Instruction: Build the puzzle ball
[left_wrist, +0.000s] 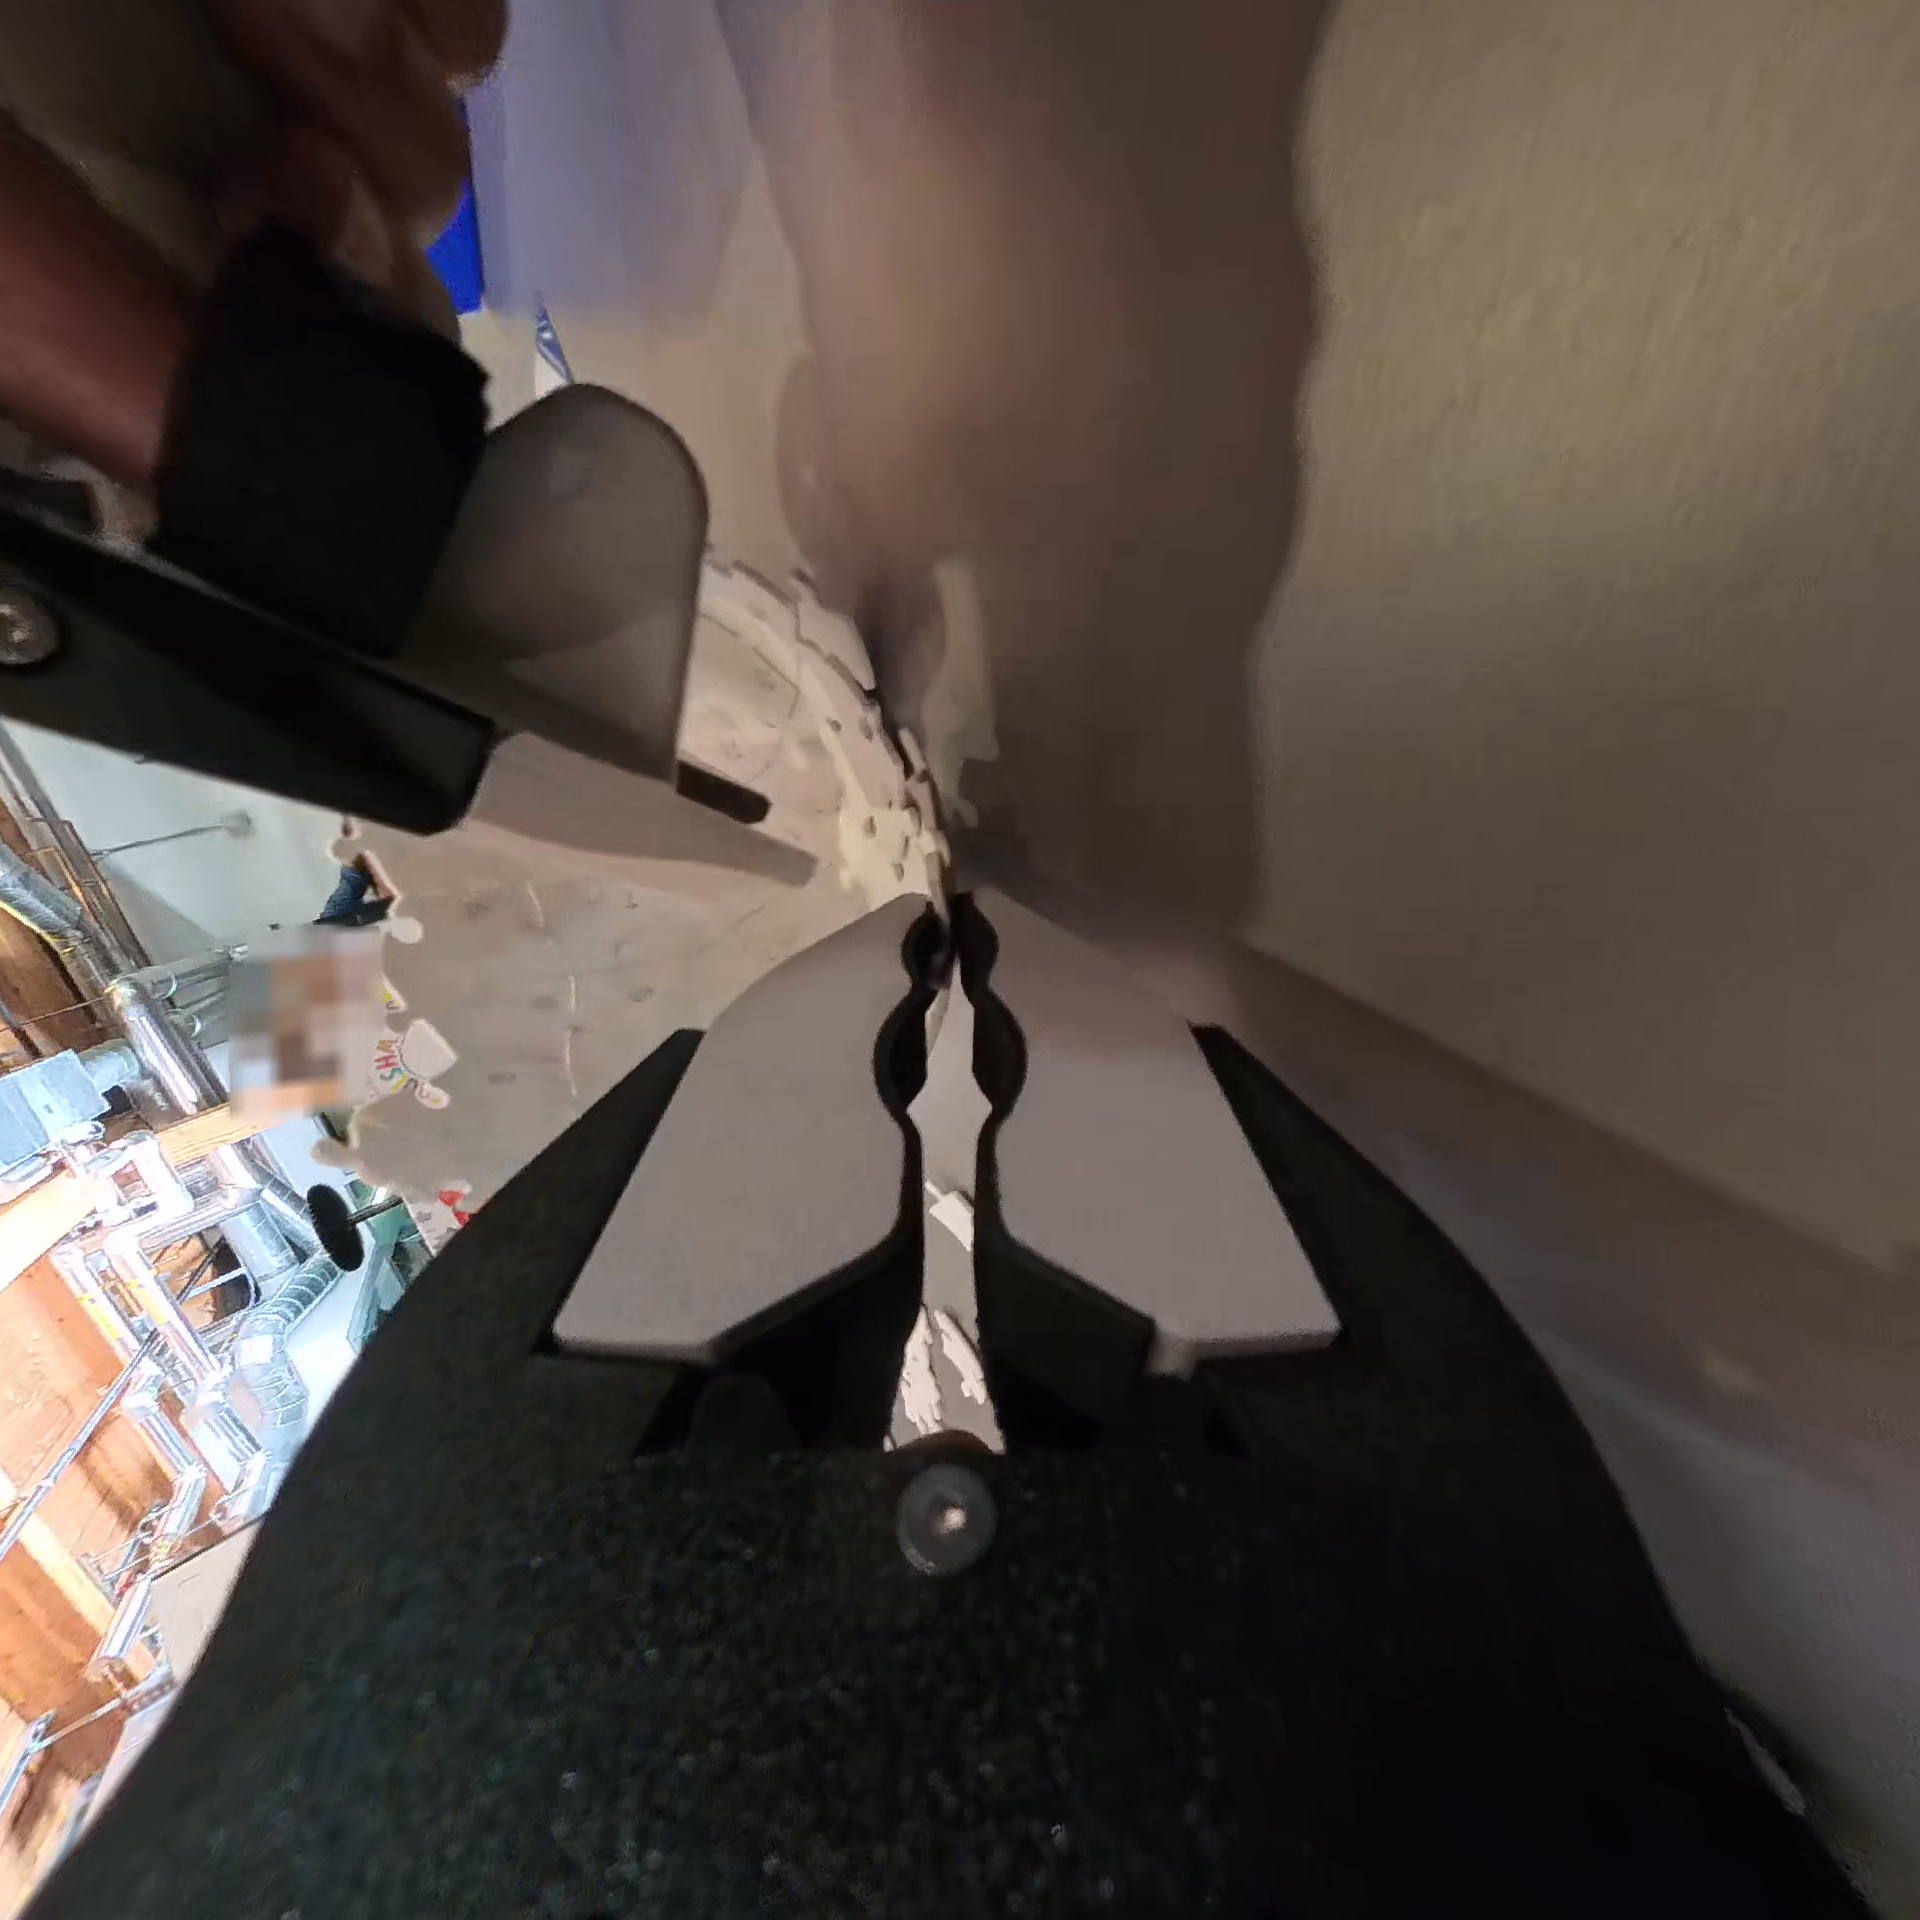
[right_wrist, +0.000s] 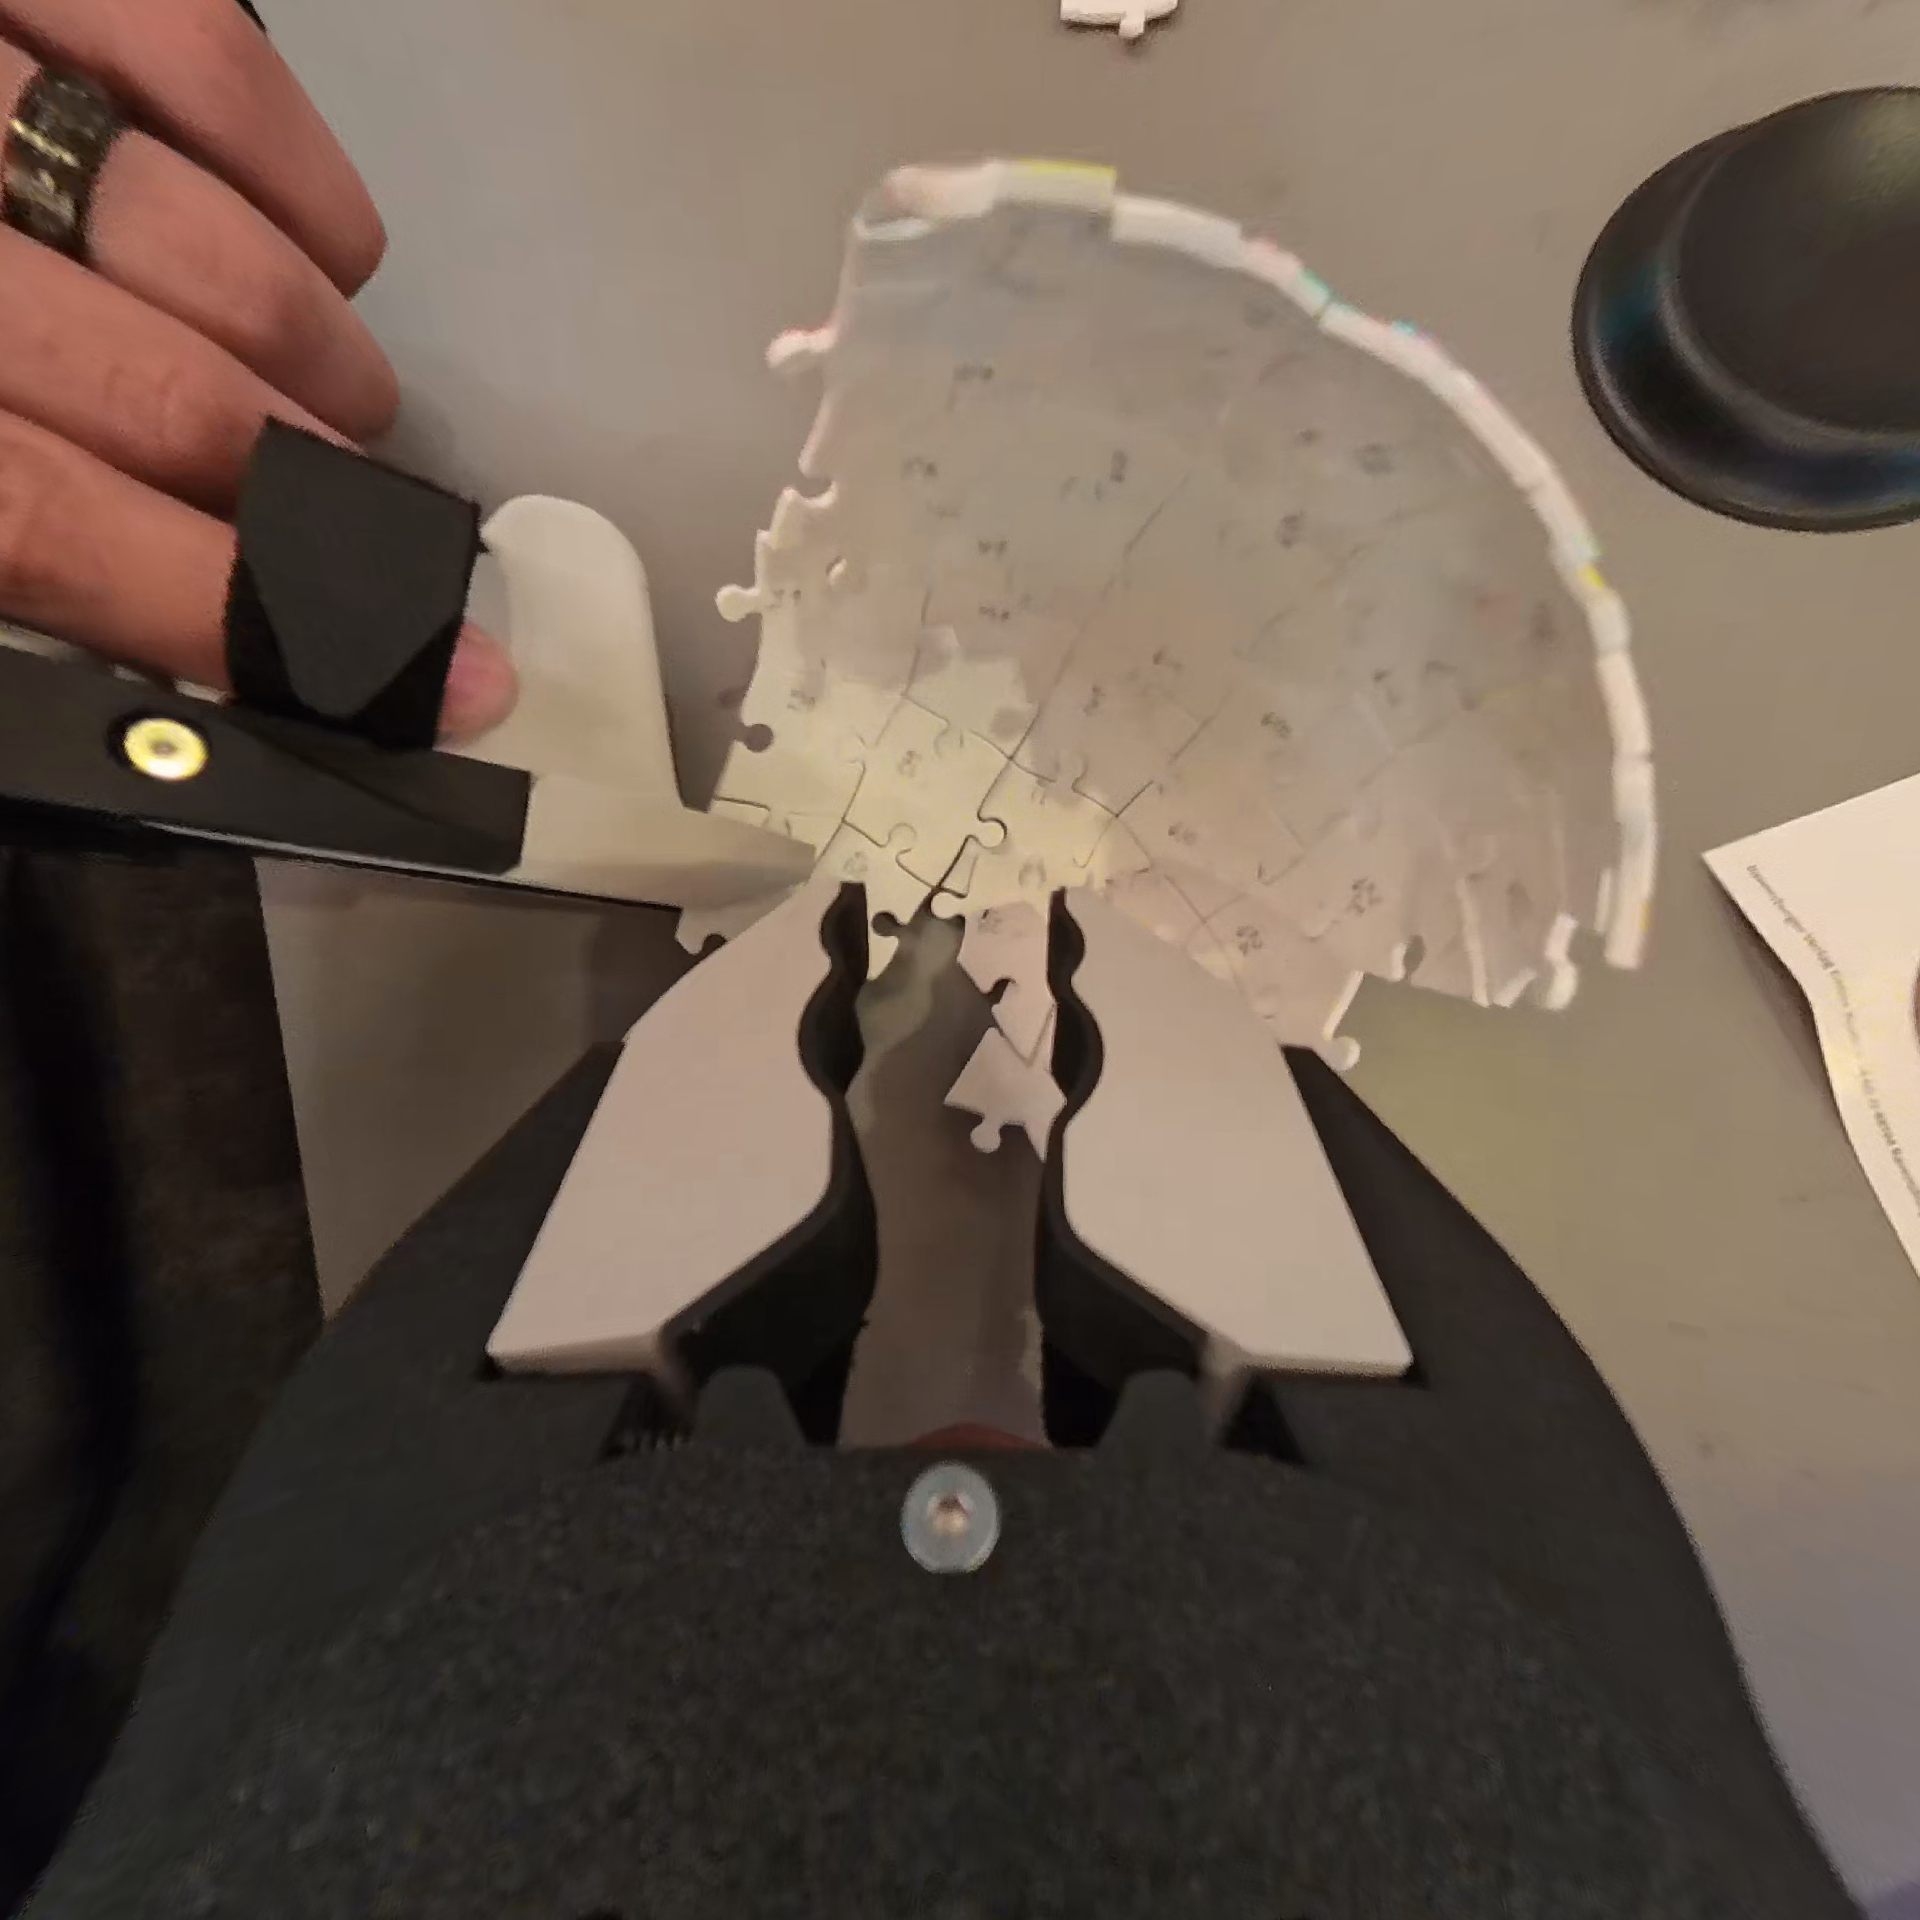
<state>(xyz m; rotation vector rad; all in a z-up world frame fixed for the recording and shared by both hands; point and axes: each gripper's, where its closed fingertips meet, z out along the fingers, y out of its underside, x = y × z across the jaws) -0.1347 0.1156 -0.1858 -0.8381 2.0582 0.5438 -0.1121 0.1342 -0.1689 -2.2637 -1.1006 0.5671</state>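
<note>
The half-built puzzle ball (right_wrist: 1195, 582) is a white curved shell of joined pieces, held up over the grey table (right_wrist: 582, 208) with its hollow inside facing me. My left gripper (right_wrist: 774, 862) comes in from the left and is shut on the shell's lower edge; in the left wrist view its tips (left_wrist: 951, 920) pinch that thin edge (left_wrist: 582, 935). My right gripper (right_wrist: 956, 904) is open just below the shell's bottom edge. A loose-looking white piece (right_wrist: 1003, 1075) hangs there against its right finger (right_wrist: 1174, 1143). The right gripper also shows in the left wrist view (left_wrist: 748, 821), beside the shell.
A black round stand (right_wrist: 1756, 312) sits on the table at the far right. A printed paper sheet (right_wrist: 1839, 1039) lies at the right edge. A loose white piece (right_wrist: 1117, 10) lies at the top edge. A person's hand (right_wrist: 156, 312) holds the left gripper. Only a small space, under 4 cm, lies between the two pairs of fingers.
</note>
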